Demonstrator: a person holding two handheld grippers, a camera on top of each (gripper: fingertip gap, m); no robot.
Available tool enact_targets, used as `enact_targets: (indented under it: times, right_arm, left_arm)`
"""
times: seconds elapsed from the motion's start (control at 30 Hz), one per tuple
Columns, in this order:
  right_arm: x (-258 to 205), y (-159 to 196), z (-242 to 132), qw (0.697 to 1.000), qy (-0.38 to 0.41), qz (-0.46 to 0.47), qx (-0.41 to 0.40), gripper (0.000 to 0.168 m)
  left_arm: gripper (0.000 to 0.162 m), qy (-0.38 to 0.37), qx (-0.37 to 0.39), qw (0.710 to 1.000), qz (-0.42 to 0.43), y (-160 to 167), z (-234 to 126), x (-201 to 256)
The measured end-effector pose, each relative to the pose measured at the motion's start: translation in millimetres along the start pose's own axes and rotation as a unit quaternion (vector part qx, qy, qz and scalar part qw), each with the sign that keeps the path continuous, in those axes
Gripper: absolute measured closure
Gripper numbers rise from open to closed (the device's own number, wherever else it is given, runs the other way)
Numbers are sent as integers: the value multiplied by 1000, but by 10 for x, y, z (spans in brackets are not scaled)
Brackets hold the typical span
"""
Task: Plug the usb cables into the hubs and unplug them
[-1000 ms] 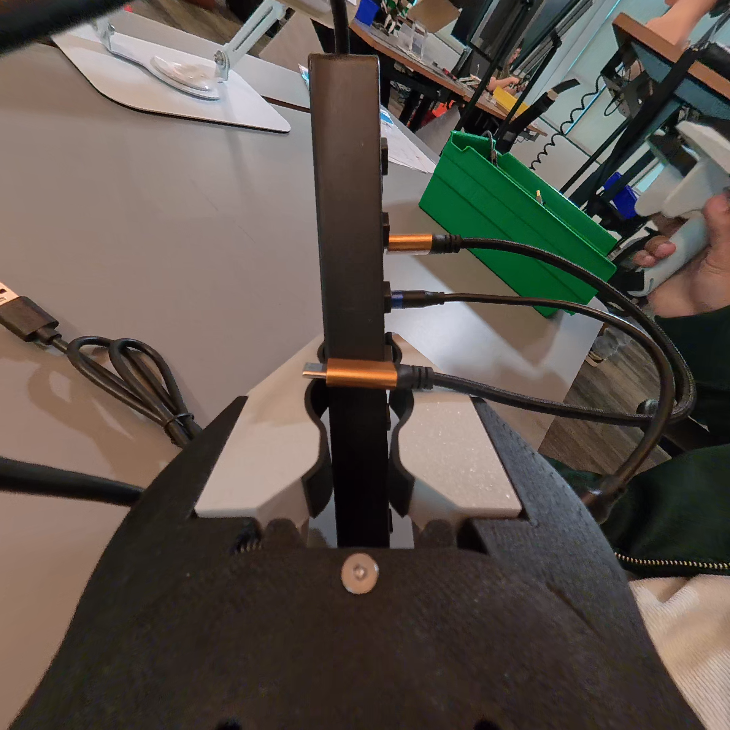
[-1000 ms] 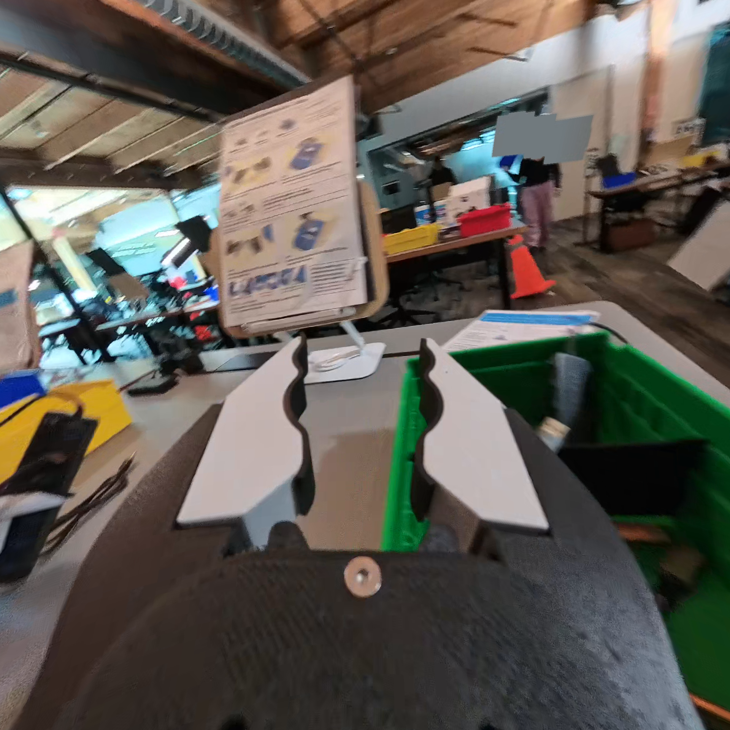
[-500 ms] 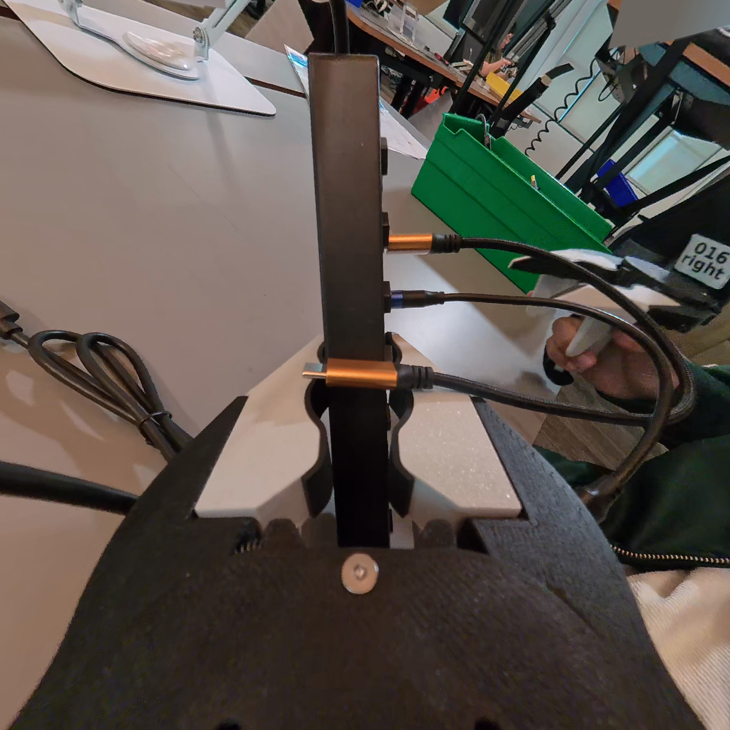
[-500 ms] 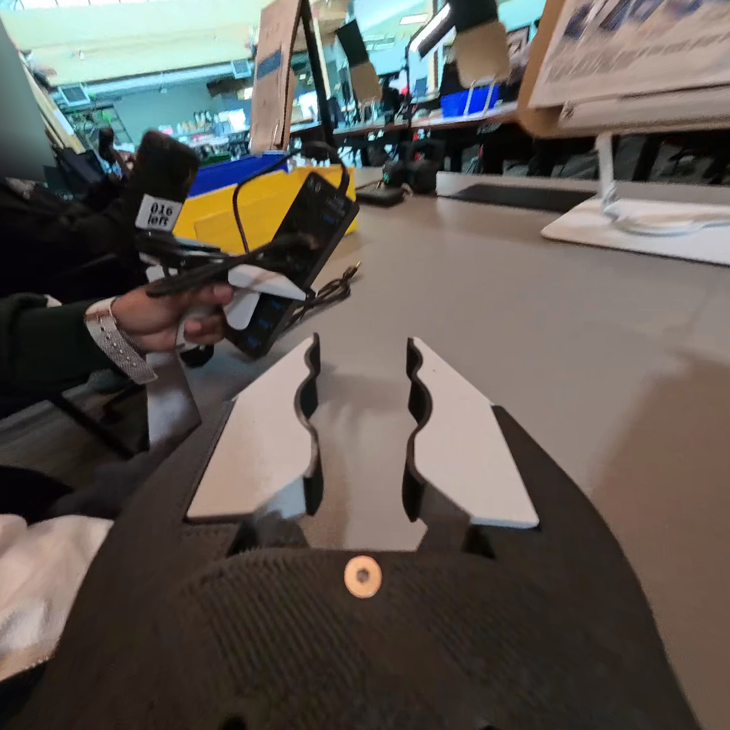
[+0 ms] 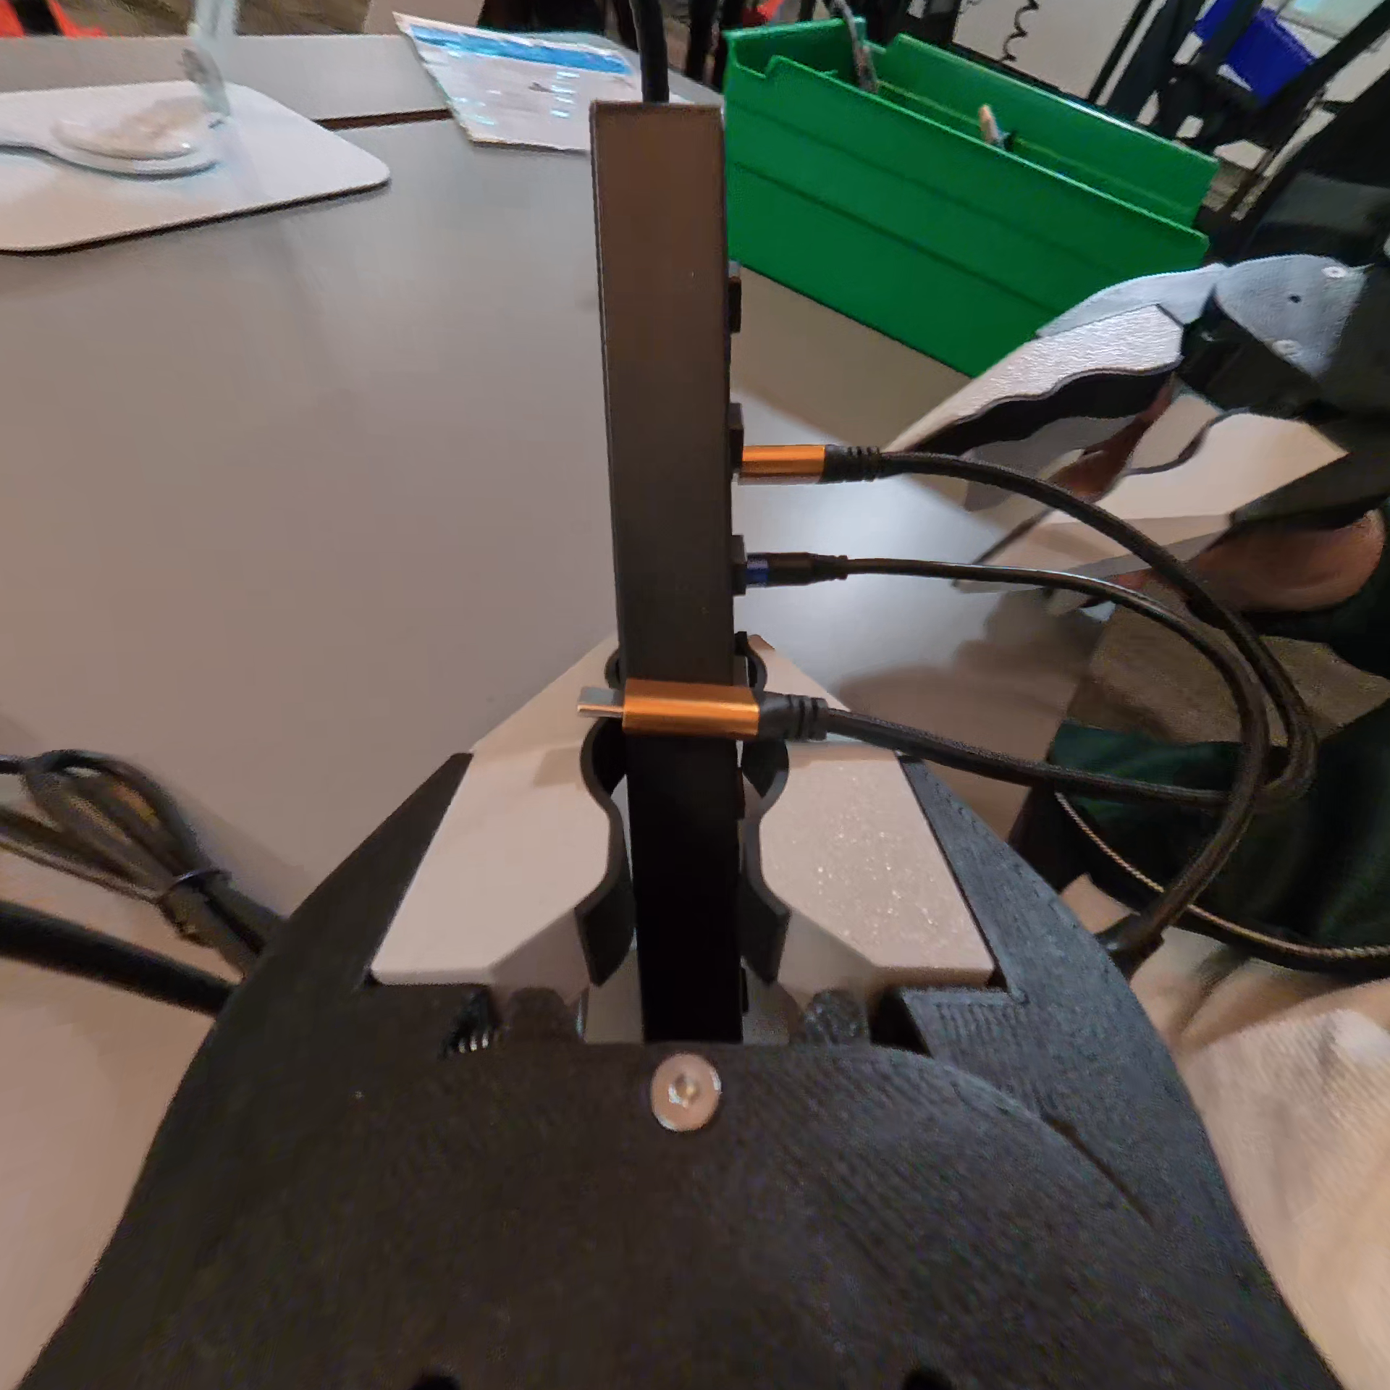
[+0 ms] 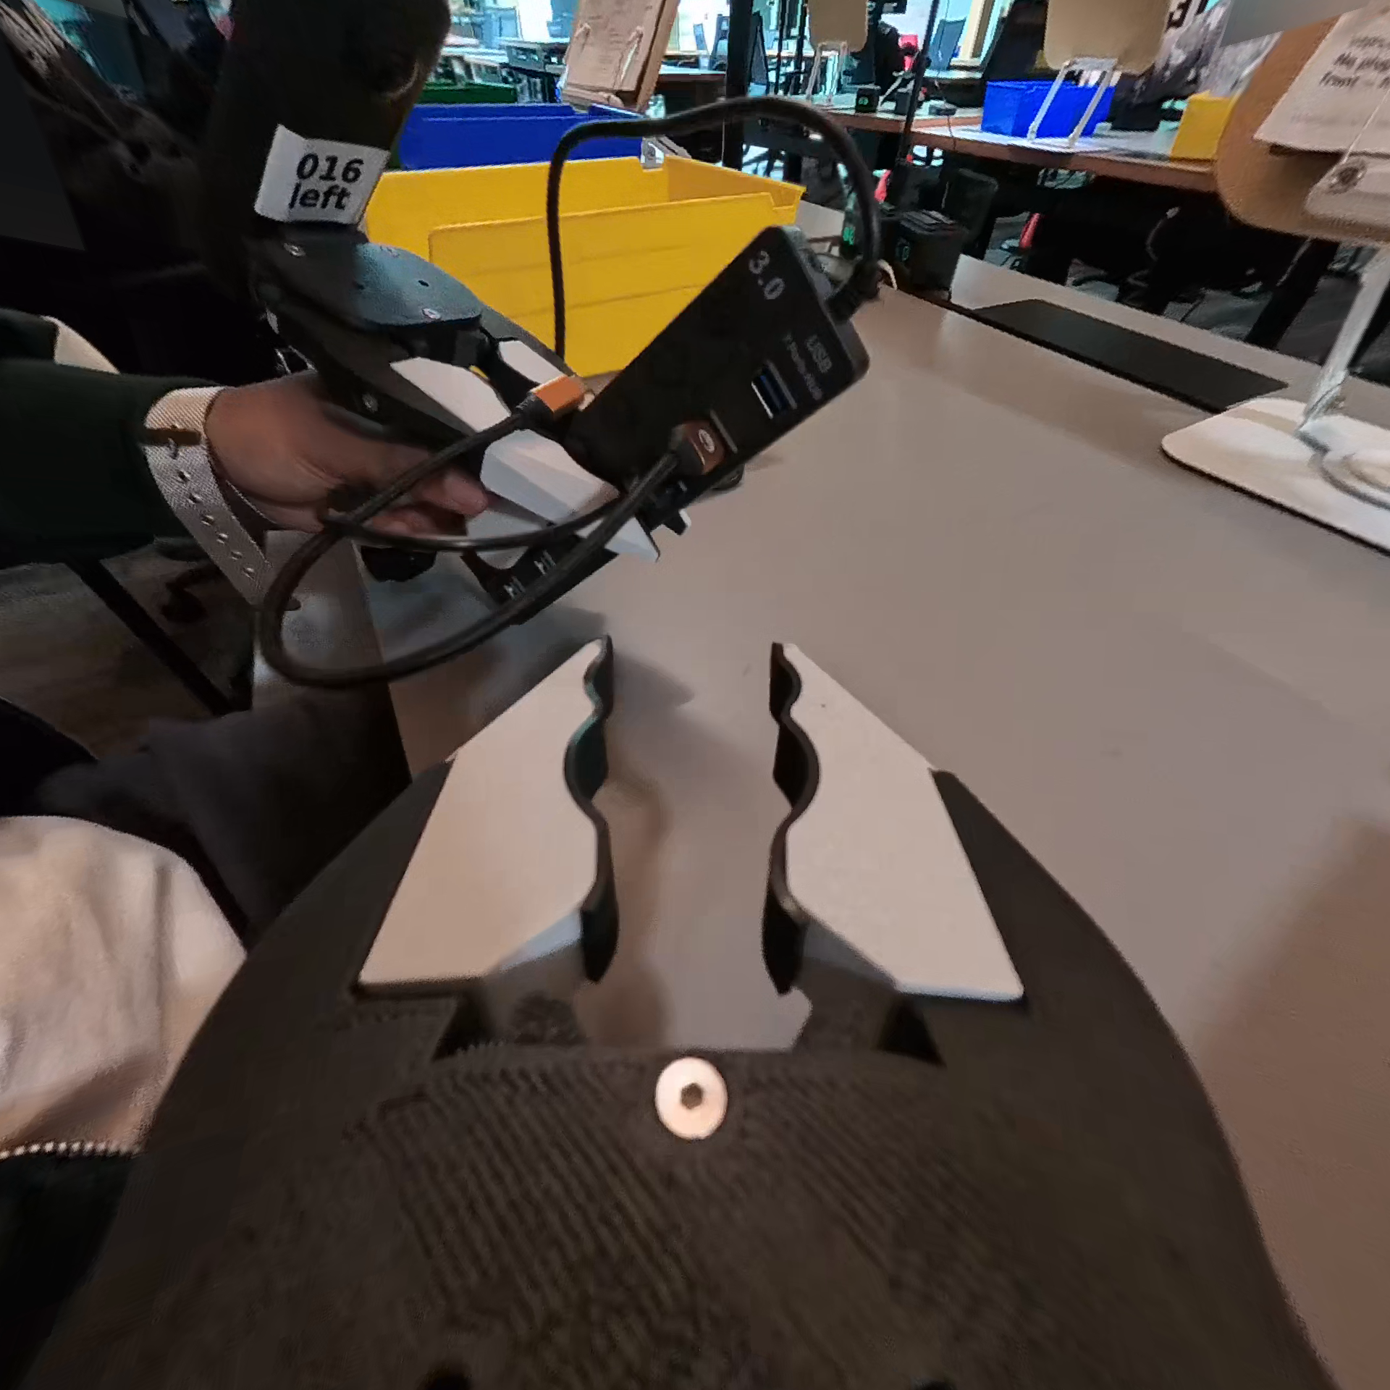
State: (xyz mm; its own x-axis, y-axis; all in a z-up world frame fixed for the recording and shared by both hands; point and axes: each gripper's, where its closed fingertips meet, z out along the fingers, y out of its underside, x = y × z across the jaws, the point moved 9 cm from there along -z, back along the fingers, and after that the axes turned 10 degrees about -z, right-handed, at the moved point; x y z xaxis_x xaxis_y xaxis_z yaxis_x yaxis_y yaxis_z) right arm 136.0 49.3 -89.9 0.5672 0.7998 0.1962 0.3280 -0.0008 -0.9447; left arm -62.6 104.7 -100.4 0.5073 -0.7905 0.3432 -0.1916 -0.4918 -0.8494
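While clamping hub (image 5: 662, 451), left hand-held gripper (image 5: 681, 760), right (image 6: 688, 677) agape

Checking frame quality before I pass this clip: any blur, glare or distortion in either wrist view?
Left wrist view: USB hub and plugs sharp, edges smeared, bundled cable blurred, wide-angle bending of the green bin. Right wrist view: right gripper sharp, background soft, no strong glare.

A green plastic bin (image 5: 940, 203) sits at the far edge of the grey bench (image 5: 301, 451), with a printed paper sheet (image 5: 519, 90) lying just beside it. A white stand base (image 5: 173, 173) rests flat on the bench farther left. In the right wrist view, a yellow bin (image 6: 602, 248) stands on the bench with a blue bin (image 6: 496, 135) behind it, and a black mat (image 6: 1128, 353) lies flat near the white base.
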Motion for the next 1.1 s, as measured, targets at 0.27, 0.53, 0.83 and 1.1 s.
enact_targets:
  times: [0.27, 0.53, 0.83, 1.1]
  right_arm:
    - [-124, -138, -54, 972, 108, -210, 13, 136]
    - [-93, -218, -138, 984, 91, -134, 75, 126]
    - [-67, -197, -185, 987, 57, -115, 101, 158]
    - [-109, -153, -127, 986, 44, -138, 84, 146]
  left_arm:
    - [139, 208, -4, 955, -213, 6, 101, 226]
    - [138, 293, -29, 908, -298, 90, 219, 397]
    - [139, 334, -53, 873, -352, 174, 280, 407]
    - [138, 343, -80, 871, -343, 216, 310, 492]
